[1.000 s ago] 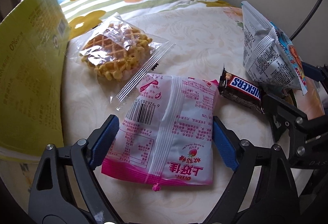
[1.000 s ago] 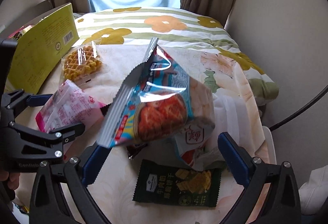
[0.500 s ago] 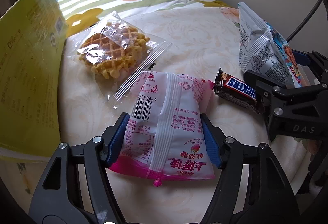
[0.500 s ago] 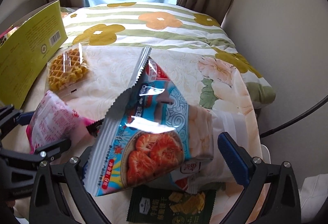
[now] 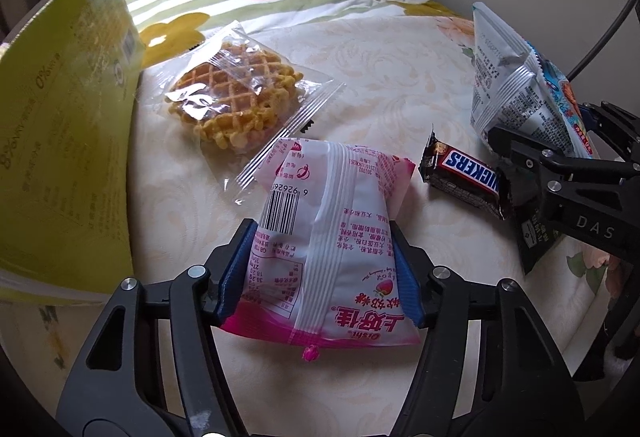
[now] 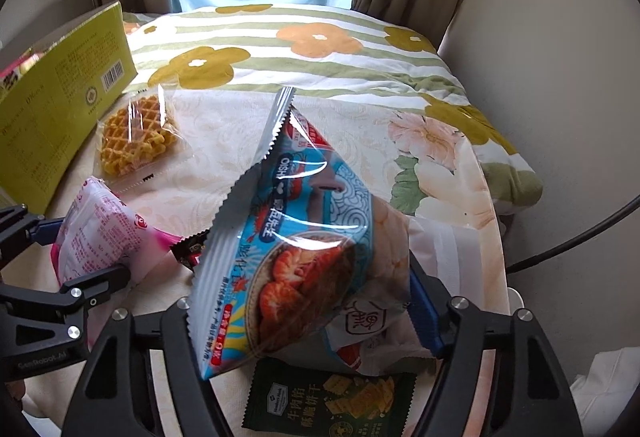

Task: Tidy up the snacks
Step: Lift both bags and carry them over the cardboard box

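Nearest, the left gripper (image 5: 320, 269) was closing, its blue pads pinching the pink bag (image 5: 332, 249) on the bed (image 5: 380, 77). To its right, the right gripper (image 6: 304, 301) was closing around the shrimp-chip bag (image 6: 304, 237). Both puffy bags could slip or crush. Farther lay the Snickers (image 5: 464, 177) and waffle (image 5: 236, 97).

Chocolate bar (image 5: 466, 179): I read "SNICKERS".
Right gripper (image 5: 560, 173) arm: "DAS".
Blue shrimp-chip bag (image 6: 304, 253): "Oishi".
Pink packet (image 5: 332, 257) barcode: "6 92626".
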